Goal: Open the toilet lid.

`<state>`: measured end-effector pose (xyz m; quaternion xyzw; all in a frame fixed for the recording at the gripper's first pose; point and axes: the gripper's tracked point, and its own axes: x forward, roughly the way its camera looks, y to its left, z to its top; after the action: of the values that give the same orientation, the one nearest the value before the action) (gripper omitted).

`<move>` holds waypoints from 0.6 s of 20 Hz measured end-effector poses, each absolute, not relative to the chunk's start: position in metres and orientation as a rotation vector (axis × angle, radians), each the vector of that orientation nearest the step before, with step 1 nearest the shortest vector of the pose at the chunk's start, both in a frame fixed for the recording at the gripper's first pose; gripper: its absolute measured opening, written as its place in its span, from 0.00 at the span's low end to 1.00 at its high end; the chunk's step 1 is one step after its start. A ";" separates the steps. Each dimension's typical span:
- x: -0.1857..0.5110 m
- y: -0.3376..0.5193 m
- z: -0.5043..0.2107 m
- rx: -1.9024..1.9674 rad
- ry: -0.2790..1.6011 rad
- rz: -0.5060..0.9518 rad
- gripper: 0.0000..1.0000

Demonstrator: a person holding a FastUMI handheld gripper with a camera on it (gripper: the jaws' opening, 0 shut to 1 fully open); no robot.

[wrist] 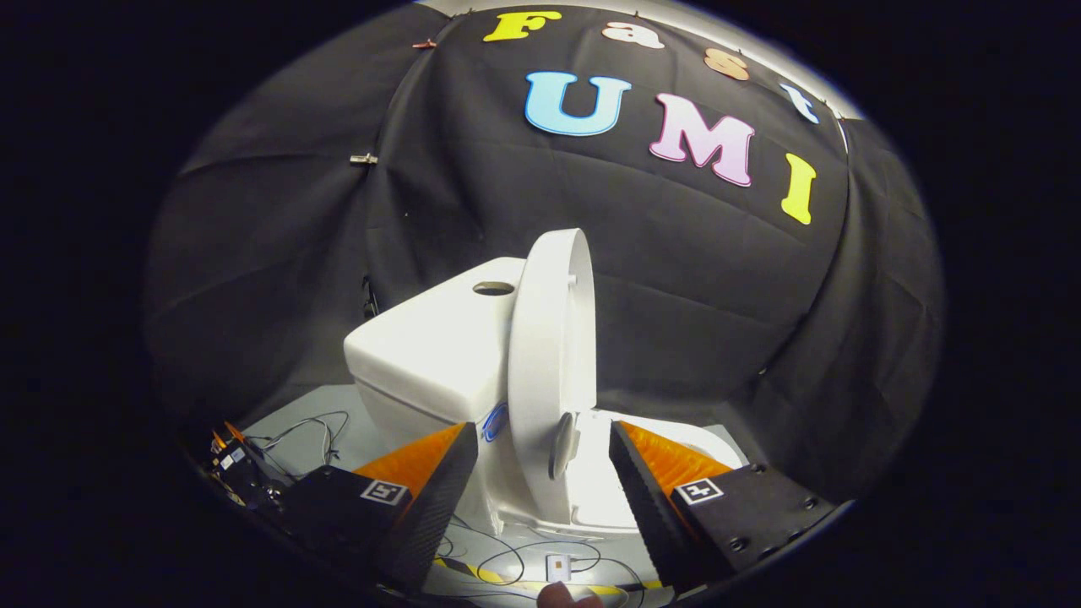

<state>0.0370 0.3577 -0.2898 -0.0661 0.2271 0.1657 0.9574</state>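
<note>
A white toilet stands just ahead of my fingers. Its lid (549, 355) is raised upright, edge-on to me, leaning back near the white tank (431, 355). The seat and bowl rim (676, 439) lie to the right of the lid, partly hidden behind my right finger. My gripper (545, 439) is open, its two fingers spread apart on either side of the lid's lower part. Neither finger touches the lid.
Thin cables (312, 431) trail over the pale floor left of the toilet, and more run below my fingers near a small white box (558, 567). Dark gear (241, 473) sits at the far left. Black cloth walls close in behind the toilet. A fingertip (566, 595) shows underneath.
</note>
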 end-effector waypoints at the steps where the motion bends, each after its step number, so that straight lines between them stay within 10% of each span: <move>1: 0.036 0.356 -0.284 -0.122 0.451 0.337 0.99; 12: 0.037 0.306 -0.191 0.005 0.300 0.322 0.99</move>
<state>0.0366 0.3063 -0.1915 0.0025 0.1487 0.1597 0.9759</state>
